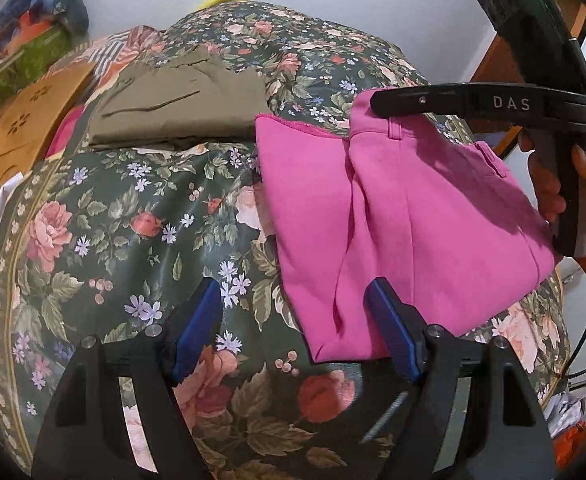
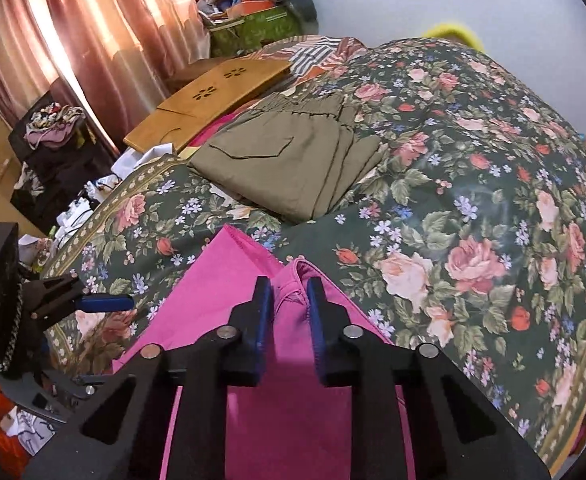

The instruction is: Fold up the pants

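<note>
Now, look left first and leave the wooden board and the folded green-brown pants alone: looking done, lying near the far side of the flowery bed cover, well apart from the work. Next, mind the left gripper: wide open, holding nothing, hanging low over the near edge of the pink pants, with one blue pad over the bed cover and the other over the pink cloth. Bring it down gently, slide one pad under all the pink layers at that near edge, and only then squeeze, so as not to catch just the top layer. Find the pink pants lying on the right part of the bed cover, seemingly folded over already, with the belt-loop end at the far side. Further right, look at the right gripper, held by a hand: closed on the waist end of the pink pants, with a ridge of pink cloth pinched between its pads in the right wrist view. Keep that pinch firm and do not tug. Lift both ends together, slowly and at the same height, to stop the cloth sagging or twisting. Lay one end over the other, line up the edges, press flat, then let go. Probably close to the last fold, judging by the small tidy shape. Watch out for slipping: smooth cloth on a shiny cover.
</note>
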Available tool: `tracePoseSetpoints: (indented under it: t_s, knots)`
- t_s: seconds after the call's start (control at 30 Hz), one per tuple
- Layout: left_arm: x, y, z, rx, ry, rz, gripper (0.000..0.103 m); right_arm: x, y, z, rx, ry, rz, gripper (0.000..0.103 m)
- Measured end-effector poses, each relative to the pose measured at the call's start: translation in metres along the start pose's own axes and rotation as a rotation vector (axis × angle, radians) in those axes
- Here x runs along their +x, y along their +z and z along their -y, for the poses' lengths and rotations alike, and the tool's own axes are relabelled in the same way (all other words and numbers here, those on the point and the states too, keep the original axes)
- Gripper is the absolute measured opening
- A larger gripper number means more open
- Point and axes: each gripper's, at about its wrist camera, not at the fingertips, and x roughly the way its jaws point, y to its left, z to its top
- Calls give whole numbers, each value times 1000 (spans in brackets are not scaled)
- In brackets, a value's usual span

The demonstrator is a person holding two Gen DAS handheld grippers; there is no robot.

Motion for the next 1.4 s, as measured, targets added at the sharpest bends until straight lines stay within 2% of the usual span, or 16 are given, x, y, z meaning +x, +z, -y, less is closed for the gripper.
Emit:
tracePoseSetpoints:
  t_s: [0.13, 0.23, 0.33, 0.5, 0.57, 0.63, 0.73, 0.87, 1.0, 1.13, 1.3, 1.4]
  knots:
    - [1, -3, -2, 5, 25, -5, 77, 2, 3, -5, -26, -33, 16, 11]
    - [1, -6, -6, -11, 23, -14, 77, 7, 8, -3, -25, -39, -4, 11]
    - [-4, -6, -8, -14, 43, -14, 77, 5, 9, -3, -27, -71, -10, 17]
    - [-23, 1, -3, 20, 87, 29, 77, -34, 6, 2, 19, -106, 71, 24]
    - [-34, 7, -1, 17, 82, 60, 77, -57, 0, 6, 33, -134, 110, 38]
    - [-42, 15, 0, 15, 76, 84, 77, -75, -8, 9, 45, -169, 143, 45]
    - [-47, 27, 9, 27, 80, 108, 77, -101, -27, 16, 71, -229, 168, 45]
    - [-48, 42, 24, 48, 35, 125, 83, -122, -54, 27, 132, -277, 168, 45]
    - [-34, 54, 38, 65, 0, 100, 85, -130, -81, 36, 183, -321, 143, 45]
    - [-15, 58, 44, 61, -21, 54, 85, -127, -107, 43, 231, -323, 108, 57]
    - [7, 57, 41, 48, -20, 5, 85, -111, -125, 44, 255, -327, 79, 58]
    - [20, 57, 37, 37, -17, -23, 88, -101, -132, 49, 291, -290, 70, 58]
